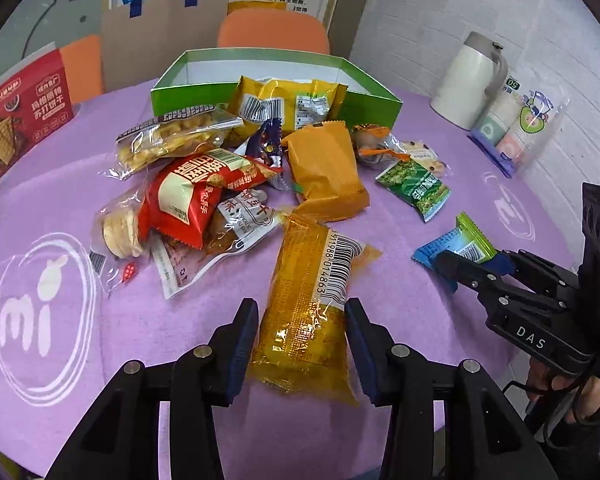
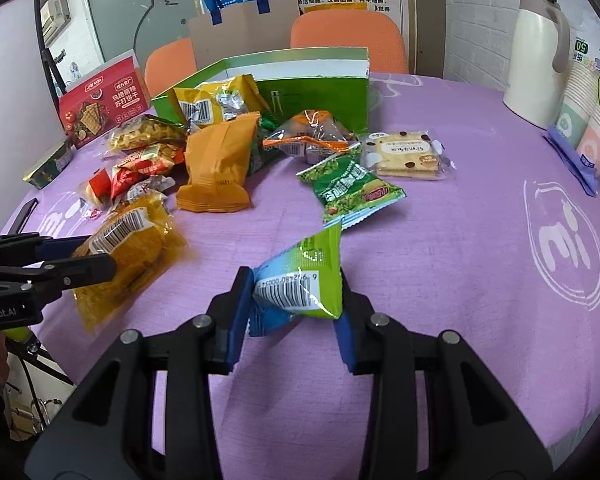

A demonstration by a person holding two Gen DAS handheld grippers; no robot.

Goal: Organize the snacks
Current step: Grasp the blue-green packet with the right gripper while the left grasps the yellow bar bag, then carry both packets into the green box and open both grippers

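Snack packets lie piled on a purple tablecloth [image 1: 400,320] in front of an open green box [image 1: 374,96]. My left gripper [image 1: 301,305] is shut on the sides of a long yellow packet with a barcode [image 1: 320,260]; the right wrist view shows the same packet [image 2: 132,248] between the left gripper's [image 2: 88,258] fingers. My right gripper [image 2: 296,280] is shut on a small blue-and-green packet [image 2: 304,276], held just above the cloth. In the left wrist view that right gripper [image 1: 460,264] pinches the packet [image 1: 466,240] at the right.
The pile includes an orange packet [image 1: 324,172], a red packet [image 1: 188,196], a green pea packet [image 2: 352,192] and crackers [image 2: 404,156]. A white kettle [image 2: 536,60] and a cup pack [image 2: 588,136] stand at the right. A red box [image 1: 24,112] is at the left; a paper bag [image 1: 164,36] and orange chairs behind.
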